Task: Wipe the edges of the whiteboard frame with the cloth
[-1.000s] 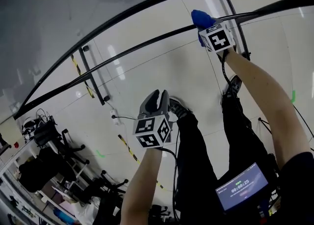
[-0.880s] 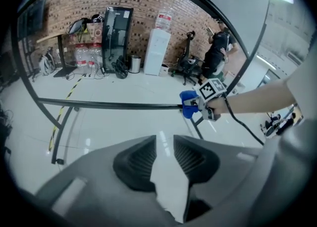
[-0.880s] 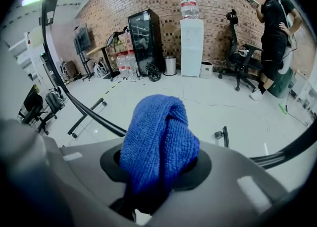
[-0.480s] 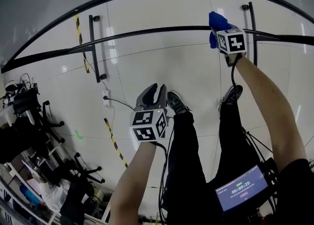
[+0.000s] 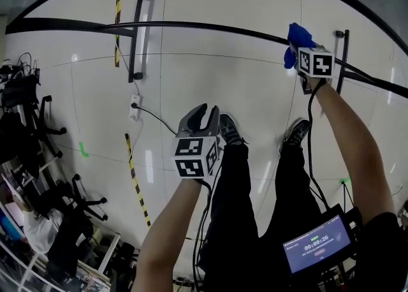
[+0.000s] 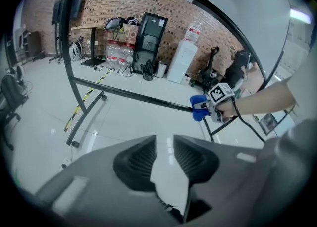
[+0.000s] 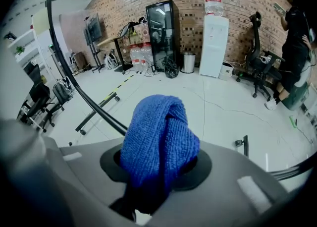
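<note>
The whiteboard frame [image 5: 191, 25] is a thin black bar that arcs across the head view over the pale floor. My right gripper [image 5: 294, 50] is shut on a bunched blue cloth [image 5: 297, 34] and holds it against that bar, just left of the frame's right stand post [image 5: 342, 61]. In the right gripper view the cloth [image 7: 158, 134] fills the jaws and hides the pads. The left gripper view shows the cloth [image 6: 198, 108] touching the bar [image 6: 138, 97]. My left gripper [image 5: 204, 112] hangs in mid-air nearer the body. Its jaws are almost together with nothing between them [image 6: 165, 139].
The frame's left stand post [image 5: 136, 36] rests on the floor. A power strip [image 5: 134, 109] with a cable and yellow-black tape [image 5: 134, 179] lie below. Office chairs [image 5: 29, 115] crowd the left. A fridge [image 7: 162, 35] and water dispenser [image 7: 214, 42] stand by the brick wall.
The head view has swung, so the frame and floor have shifted across the picture. The right gripper stays with the cloth on the bar beside the right post. The left gripper holds its pose.
</note>
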Tool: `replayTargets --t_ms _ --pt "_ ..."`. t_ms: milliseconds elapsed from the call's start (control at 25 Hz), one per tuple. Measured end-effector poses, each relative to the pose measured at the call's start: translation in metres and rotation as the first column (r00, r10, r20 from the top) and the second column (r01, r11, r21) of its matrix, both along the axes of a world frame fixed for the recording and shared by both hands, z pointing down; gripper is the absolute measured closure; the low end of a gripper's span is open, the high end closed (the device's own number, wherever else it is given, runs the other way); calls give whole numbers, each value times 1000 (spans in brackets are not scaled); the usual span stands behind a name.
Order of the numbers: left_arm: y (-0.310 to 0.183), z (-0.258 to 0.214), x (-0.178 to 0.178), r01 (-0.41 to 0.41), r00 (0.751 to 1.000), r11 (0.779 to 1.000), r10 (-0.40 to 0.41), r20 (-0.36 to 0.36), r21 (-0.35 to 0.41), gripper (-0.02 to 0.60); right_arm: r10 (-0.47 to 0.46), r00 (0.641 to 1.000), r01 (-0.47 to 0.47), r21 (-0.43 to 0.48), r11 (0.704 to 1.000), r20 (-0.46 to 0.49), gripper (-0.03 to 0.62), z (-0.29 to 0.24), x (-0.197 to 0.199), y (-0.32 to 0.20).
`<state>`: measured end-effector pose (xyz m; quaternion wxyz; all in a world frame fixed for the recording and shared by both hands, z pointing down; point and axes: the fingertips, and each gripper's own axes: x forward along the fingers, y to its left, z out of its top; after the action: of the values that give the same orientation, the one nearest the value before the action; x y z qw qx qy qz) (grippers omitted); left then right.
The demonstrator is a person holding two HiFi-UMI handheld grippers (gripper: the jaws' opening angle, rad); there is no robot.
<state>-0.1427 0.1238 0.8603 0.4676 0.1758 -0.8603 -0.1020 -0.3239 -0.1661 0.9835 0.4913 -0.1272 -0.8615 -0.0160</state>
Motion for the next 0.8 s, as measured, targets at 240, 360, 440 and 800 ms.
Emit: replayTargets --t_ms 240,360,440,800 --pt "35 -3 -5 50 999 999 -51 14 14 472 -11 1000 11 7 1000 -7 448 -1 -11 30" --pt "60 -8 -7 87 996 996 -87 25 -1 472 -17 1000 17 6 1000 5 448 -6 -16 44" --pt "79 -6 -10 121 992 992 -120 40 -29 472 -23 1000 23 -15 1000 18 448 -7 -23 55" --pt "106 -21 -17 267 963 963 -265 54 -41 472 -97 995 100 -104 990 29 448 -8 -37 111"
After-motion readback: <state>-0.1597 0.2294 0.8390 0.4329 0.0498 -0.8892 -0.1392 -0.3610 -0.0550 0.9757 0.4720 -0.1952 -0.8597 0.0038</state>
